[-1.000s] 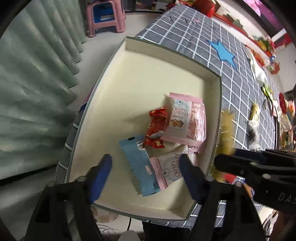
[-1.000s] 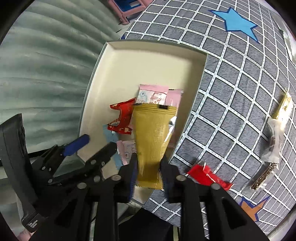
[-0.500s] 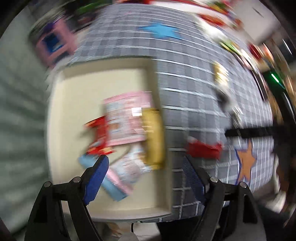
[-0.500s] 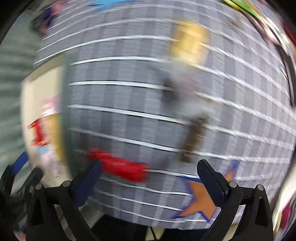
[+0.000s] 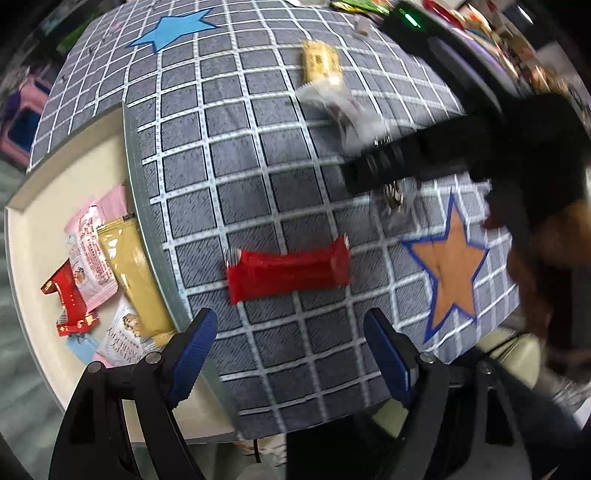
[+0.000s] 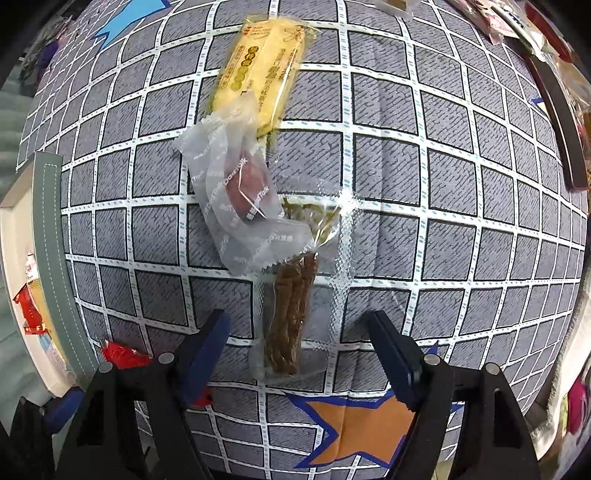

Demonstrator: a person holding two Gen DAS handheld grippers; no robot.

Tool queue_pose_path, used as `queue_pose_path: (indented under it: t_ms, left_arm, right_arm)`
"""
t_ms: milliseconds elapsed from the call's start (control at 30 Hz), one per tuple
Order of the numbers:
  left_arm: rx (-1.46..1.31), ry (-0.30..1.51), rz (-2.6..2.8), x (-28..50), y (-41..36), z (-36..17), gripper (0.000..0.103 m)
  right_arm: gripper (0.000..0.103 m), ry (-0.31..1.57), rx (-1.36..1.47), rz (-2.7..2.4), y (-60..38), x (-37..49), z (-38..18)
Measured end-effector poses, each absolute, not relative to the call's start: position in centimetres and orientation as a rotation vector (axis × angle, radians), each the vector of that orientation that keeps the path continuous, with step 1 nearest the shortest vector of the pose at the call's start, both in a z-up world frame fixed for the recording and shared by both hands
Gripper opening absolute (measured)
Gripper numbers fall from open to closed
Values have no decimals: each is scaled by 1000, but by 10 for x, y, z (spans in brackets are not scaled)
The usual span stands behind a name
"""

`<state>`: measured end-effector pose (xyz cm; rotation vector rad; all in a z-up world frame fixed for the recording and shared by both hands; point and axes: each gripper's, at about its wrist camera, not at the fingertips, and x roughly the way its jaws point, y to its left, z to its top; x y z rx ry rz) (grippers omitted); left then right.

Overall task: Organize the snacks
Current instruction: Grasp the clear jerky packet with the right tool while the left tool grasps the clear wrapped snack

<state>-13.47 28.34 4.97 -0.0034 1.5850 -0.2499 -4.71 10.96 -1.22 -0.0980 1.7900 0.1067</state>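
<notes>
My left gripper (image 5: 291, 350) is open and empty, just in front of a red snack bar (image 5: 288, 271) lying on the grey checked cloth. The cream tray (image 5: 22, 236) at the left holds a gold packet (image 5: 129, 273), pink packets (image 5: 90, 251), a red wrapper (image 5: 70, 299) and a blue one. My right gripper (image 6: 299, 350) is open and empty, its fingers either side of a clear pack of brown sticks (image 6: 291, 314). Beyond it lie a frosted white packet (image 6: 240, 199) and a yellow biscuit pack (image 6: 258, 70).
The right gripper's black body (image 5: 461, 147) crosses the upper right of the left wrist view. An orange star (image 5: 450, 266) and a blue star (image 5: 173, 29) mark the cloth. The tray's grey rim (image 6: 51, 258) stands at the left. More packets (image 6: 517, 26) lie at the far right.
My right gripper let the gold packet go into the tray and swung right over the cloth to the brown stick pack. My left gripper swung from the tray to the red bar.
</notes>
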Motion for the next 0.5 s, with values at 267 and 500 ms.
queue_pose_path:
  t_ms: [267, 500]
  left_arm:
    - [-142, 1568, -191, -79, 284, 59, 84]
    - [-248, 1553, -141, -30, 245, 46, 84]
  right_arm:
    - [37, 1791, -75, 83, 62, -66, -5]
    - [37, 1805, -56, 55, 10, -108, -1]
